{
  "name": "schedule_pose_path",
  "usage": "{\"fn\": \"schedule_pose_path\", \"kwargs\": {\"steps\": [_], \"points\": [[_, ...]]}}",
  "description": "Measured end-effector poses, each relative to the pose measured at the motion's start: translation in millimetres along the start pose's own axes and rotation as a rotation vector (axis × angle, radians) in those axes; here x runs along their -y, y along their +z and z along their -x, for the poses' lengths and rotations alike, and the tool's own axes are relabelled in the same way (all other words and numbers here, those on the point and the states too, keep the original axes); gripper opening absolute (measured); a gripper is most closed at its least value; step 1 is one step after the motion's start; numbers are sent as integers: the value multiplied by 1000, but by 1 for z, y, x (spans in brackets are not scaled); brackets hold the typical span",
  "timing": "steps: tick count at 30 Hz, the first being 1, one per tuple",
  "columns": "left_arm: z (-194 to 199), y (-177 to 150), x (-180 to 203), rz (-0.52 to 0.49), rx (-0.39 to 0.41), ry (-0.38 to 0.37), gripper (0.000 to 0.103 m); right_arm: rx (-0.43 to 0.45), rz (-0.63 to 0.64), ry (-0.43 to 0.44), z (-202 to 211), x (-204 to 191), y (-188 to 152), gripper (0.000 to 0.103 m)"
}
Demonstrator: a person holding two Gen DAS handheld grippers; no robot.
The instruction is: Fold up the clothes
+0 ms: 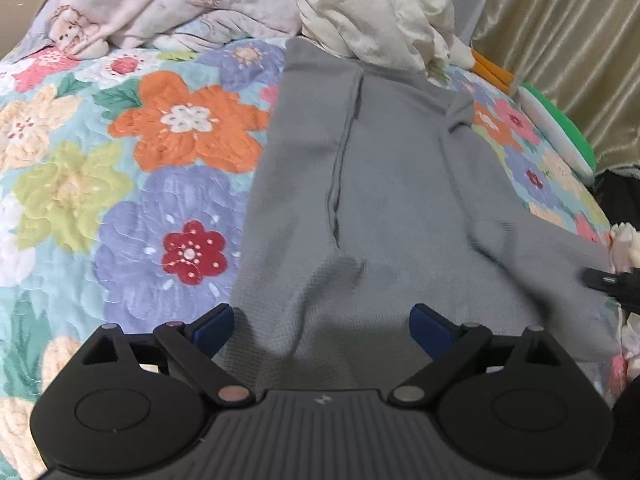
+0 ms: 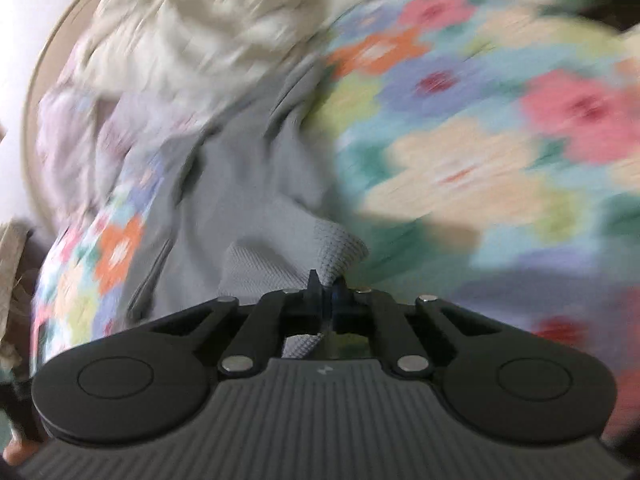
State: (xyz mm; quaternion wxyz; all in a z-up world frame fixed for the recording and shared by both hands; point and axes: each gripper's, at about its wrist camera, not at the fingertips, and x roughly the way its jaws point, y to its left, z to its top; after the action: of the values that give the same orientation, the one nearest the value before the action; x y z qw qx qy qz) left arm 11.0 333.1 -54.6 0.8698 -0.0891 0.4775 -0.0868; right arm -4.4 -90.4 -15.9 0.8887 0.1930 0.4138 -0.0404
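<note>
Nearest the left wrist camera, the left gripper (image 1: 322,326) sits at the bottom of the frame with its two blue-padded fingers (image 1: 212,326) spread wide apart, holding nothing, poised just above the near edge of the grey garment (image 1: 380,184). That garment lies spread up the middle of the frame on a flower-printed quilt (image 1: 120,168) covering the bed. Rumpled cream bedding (image 1: 368,4) is heaped at the top centre, touching the garment's far end, with pale pink floral fabric (image 1: 160,0) at the upper left. A beige curtain (image 1: 560,40) hangs at the upper right. At the right edge, a dark tip of the right gripper (image 1: 608,282) meets the garment's edge.

From the right wrist camera, heavily blurred, the right gripper (image 2: 326,294) has its fingers pressed together on a bunched fold of the grey garment (image 2: 248,200), which trails toward the upper left. Quilt flowers (image 2: 480,140) fill the right side. No writing can be read in either view.
</note>
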Motion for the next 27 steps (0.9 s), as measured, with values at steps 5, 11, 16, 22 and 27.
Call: {"fn": "schedule_pose_path", "kwargs": {"steps": [5, 11, 16, 22, 27], "points": [[0, -4, -10, -11, -36, 113, 95, 63, -81, -48, 39, 44, 4, 4], [13, 1, -21, -9, -11, 143, 95, 192, 148, 166, 51, -27, -14, 4], [21, 4, -38, 41, 11, 162, 95, 34, 581, 476, 34, -147, -81, 5], [26, 5, -54, 92, 16, 159, 95, -228, 725, 524, 10, -176, -136, 29], [28, 7, -46, 80, 11, 103, 95, -167, 605, 340, 39, -113, -111, 59]]}}
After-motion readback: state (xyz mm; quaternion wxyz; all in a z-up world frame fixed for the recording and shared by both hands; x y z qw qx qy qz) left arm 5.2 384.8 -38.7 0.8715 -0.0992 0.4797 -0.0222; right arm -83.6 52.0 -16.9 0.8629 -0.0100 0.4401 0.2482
